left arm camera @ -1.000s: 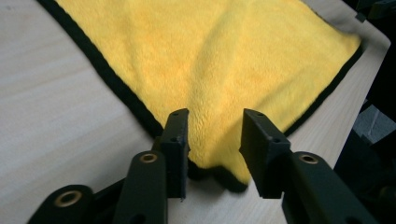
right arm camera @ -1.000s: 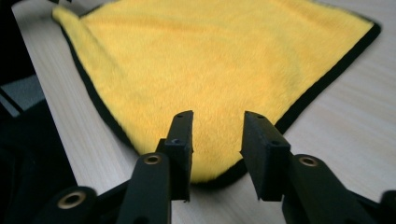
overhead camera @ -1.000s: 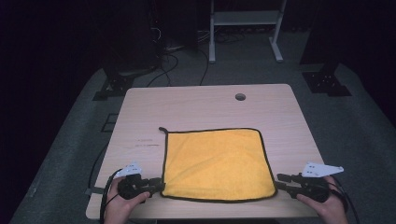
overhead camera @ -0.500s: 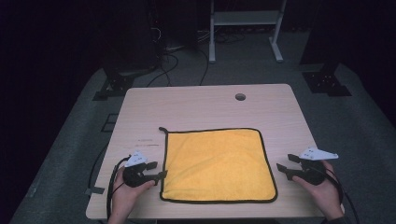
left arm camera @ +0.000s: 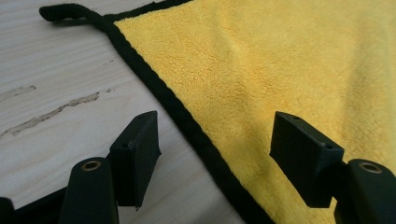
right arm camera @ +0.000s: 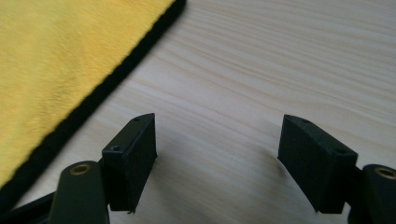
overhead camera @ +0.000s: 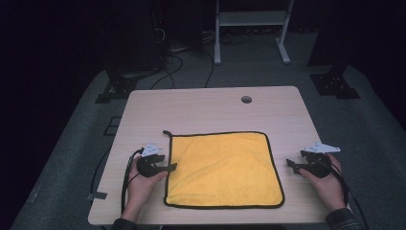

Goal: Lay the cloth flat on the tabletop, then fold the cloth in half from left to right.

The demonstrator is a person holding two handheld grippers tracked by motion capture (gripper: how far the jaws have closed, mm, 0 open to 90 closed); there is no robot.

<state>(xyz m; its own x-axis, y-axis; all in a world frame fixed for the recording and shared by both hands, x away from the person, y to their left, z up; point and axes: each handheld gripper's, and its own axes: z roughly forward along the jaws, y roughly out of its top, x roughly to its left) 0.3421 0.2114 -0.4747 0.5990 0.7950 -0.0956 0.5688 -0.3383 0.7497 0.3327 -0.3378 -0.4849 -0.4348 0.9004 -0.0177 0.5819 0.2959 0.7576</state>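
Pale wooden table (overhead camera: 210,108), round hole (overhead camera: 246,99) near the far edge. Yellow cloth (overhead camera: 222,167) with black trim spread flat on the near half, small loop (overhead camera: 166,133) at its far left corner. Left gripper (overhead camera: 168,167) at the cloth's left edge, jaws just opened wide, straddling the trim without pressing. Right gripper (overhead camera: 290,166) just off the right edge, jaws likewise just opened, over bare wood.

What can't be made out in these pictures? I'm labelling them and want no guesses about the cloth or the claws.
- Yellow cloth: its underside, hidden by its own spread in the high view.
- Cloth's near and right edges: cut off by the frame in the left gripper view.
- Hanging loop: its end, cut by the top edge there.
- Right claw: pads too small in the high view.
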